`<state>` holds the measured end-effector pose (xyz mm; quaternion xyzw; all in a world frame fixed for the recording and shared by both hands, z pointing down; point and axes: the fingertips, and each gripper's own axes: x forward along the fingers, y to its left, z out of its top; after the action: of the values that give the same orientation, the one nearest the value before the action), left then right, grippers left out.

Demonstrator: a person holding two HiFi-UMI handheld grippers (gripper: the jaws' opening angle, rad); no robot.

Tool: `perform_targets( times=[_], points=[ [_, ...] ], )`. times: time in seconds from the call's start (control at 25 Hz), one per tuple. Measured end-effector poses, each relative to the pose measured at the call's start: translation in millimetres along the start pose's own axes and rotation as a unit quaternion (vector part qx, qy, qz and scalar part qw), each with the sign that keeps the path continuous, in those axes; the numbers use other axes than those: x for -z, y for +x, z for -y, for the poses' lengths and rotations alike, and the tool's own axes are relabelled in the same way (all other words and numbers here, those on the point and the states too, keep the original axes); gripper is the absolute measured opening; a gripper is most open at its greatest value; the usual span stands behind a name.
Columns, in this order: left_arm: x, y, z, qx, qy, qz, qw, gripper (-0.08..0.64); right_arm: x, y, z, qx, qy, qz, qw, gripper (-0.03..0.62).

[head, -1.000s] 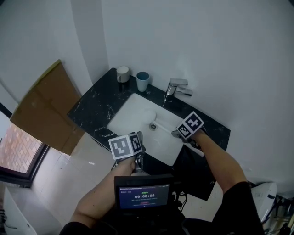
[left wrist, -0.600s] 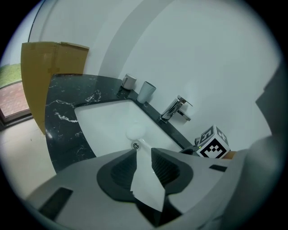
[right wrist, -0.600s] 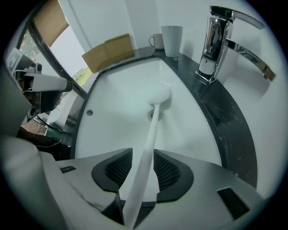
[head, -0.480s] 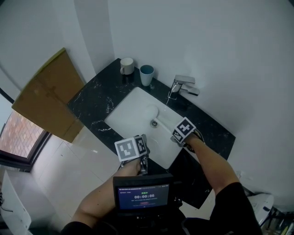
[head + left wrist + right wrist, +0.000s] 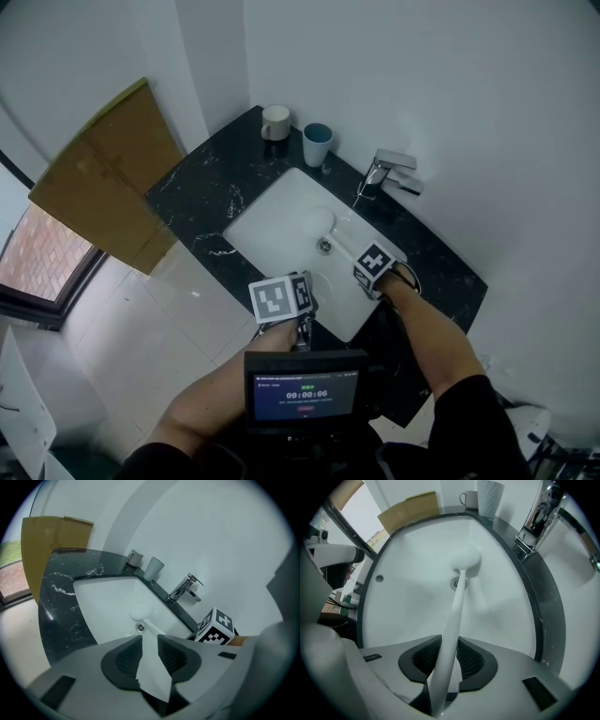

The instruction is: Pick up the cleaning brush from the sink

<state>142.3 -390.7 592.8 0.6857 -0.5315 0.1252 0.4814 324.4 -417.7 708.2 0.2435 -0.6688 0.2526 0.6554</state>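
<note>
A white cleaning brush [image 5: 465, 559] lies in the white sink [image 5: 272, 202], its head past the drain and its long handle [image 5: 457, 606] running toward me. My right gripper [image 5: 449, 646] points straight down into the basin's right side. Its jaws are closing, the handle stands between them, and both pads touch it. In the head view its marker cube [image 5: 375, 265] hides the jaws. My left gripper [image 5: 150, 644] hovers over the sink's front rim, open by a narrow gap, with only the white basin showing through.
A chrome faucet [image 5: 386, 173] stands at the back of the black marble counter [image 5: 206, 197]. A white mug [image 5: 275, 122] and a teal cup [image 5: 317, 143] sit at the back left. A cardboard sheet [image 5: 103, 178] leans left of the counter. The drain [image 5: 324, 246] lies mid-basin.
Both grippers have sunk toward the sink. The right one has come down into the basin over the brush handle.
</note>
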Motion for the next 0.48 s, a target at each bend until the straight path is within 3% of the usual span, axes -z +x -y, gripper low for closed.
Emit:
perform_targets(
  times=[0.48],
  points=[
    [-12,-17,-17,0.016,0.000,0.018,0.9997,0.106,1,-9,3,-0.001,0.041,0.014,0.999,0.064]
  ],
)
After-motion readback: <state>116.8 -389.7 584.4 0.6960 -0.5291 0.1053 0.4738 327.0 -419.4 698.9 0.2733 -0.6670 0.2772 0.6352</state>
